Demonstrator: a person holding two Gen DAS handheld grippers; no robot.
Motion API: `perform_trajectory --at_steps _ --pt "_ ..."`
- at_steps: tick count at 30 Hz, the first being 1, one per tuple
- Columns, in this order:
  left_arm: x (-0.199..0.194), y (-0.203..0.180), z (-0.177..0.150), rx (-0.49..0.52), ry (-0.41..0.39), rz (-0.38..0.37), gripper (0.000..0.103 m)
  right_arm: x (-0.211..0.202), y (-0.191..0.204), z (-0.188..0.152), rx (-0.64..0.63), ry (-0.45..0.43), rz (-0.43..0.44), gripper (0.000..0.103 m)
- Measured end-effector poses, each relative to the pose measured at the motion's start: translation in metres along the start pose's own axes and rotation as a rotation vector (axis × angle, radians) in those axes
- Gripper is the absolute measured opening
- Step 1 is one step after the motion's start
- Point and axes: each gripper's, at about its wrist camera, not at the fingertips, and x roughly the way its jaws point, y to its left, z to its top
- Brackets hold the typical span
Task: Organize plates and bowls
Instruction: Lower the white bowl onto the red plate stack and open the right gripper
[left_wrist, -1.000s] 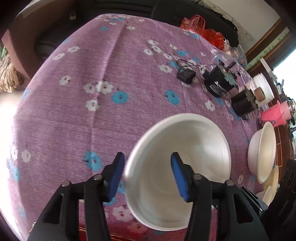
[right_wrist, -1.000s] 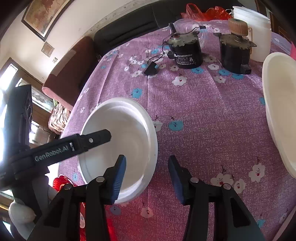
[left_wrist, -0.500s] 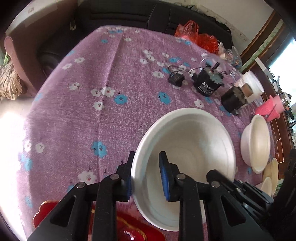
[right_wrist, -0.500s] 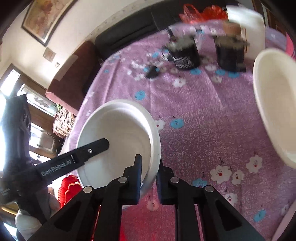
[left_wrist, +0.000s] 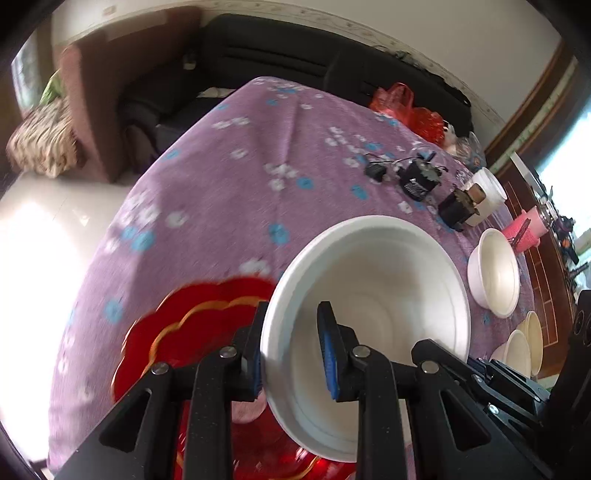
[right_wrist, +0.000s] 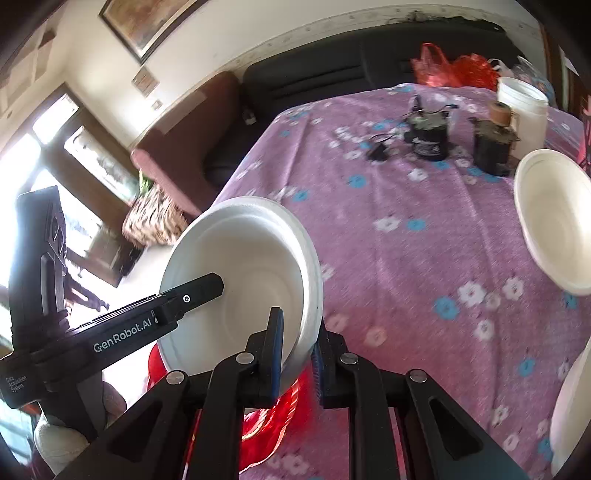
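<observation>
A large white foam bowl (left_wrist: 376, 280) is held in the air above the purple flowered tablecloth (left_wrist: 229, 177), gripped on two sides of its rim. My left gripper (left_wrist: 293, 350) is shut on its left rim. My right gripper (right_wrist: 297, 354) is shut on the opposite rim of the same bowl (right_wrist: 240, 273). The left gripper's body (right_wrist: 122, 332) shows at the left of the right wrist view. A red plate (left_wrist: 192, 332) with gold trim lies under the bowl. Another white bowl (left_wrist: 495, 273) sits to the right on the cloth.
Two black motor-like parts (left_wrist: 419, 181), a small black adapter (left_wrist: 375, 171), a white tub (left_wrist: 489, 188) and a pink cup (left_wrist: 524, 229) stand at the far right. Stacked cream bowls (left_wrist: 524, 343) sit at the right edge. Red bags (left_wrist: 406, 107) and a dark sofa lie beyond.
Both grippers closed on the bowl's rim and lifted it up and back. The red plate underneath has come into view.
</observation>
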Motion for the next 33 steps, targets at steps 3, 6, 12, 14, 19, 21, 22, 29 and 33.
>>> perform_trajectory --at_steps 3,6,12,14,19,21,22,29,33 --pt "-0.004 0.016 -0.014 -0.040 0.002 -0.002 0.024 0.006 0.013 -0.012 -0.027 0.023 0.000 0.016" --pt "-0.004 0.032 -0.027 -0.074 0.015 -0.002 0.024 0.014 0.024 -0.026 -0.047 0.048 -0.004 0.016" --pt "0.004 0.055 -0.042 -0.112 0.028 0.020 0.024 0.034 0.037 -0.044 -0.048 0.097 -0.012 0.016" --pt "0.007 0.059 -0.044 -0.117 0.033 0.024 0.024 0.041 0.038 -0.046 -0.048 0.108 -0.018 0.016" --pt "0.010 0.064 -0.047 -0.123 0.022 0.053 0.026 0.052 0.041 -0.049 -0.055 0.119 -0.030 0.016" --pt "0.010 0.064 -0.048 -0.117 0.014 0.065 0.032 0.055 0.043 -0.051 -0.059 0.122 -0.035 0.016" --pt "0.009 0.065 -0.049 -0.122 0.013 0.066 0.038 0.057 0.044 -0.051 -0.062 0.126 -0.036 0.016" --pt "0.003 0.069 -0.052 -0.144 0.004 0.055 0.052 0.066 0.046 -0.054 -0.067 0.147 -0.033 0.016" --pt "-0.006 0.068 -0.054 -0.138 -0.029 0.056 0.055 0.067 0.045 -0.054 -0.059 0.137 -0.045 0.016"
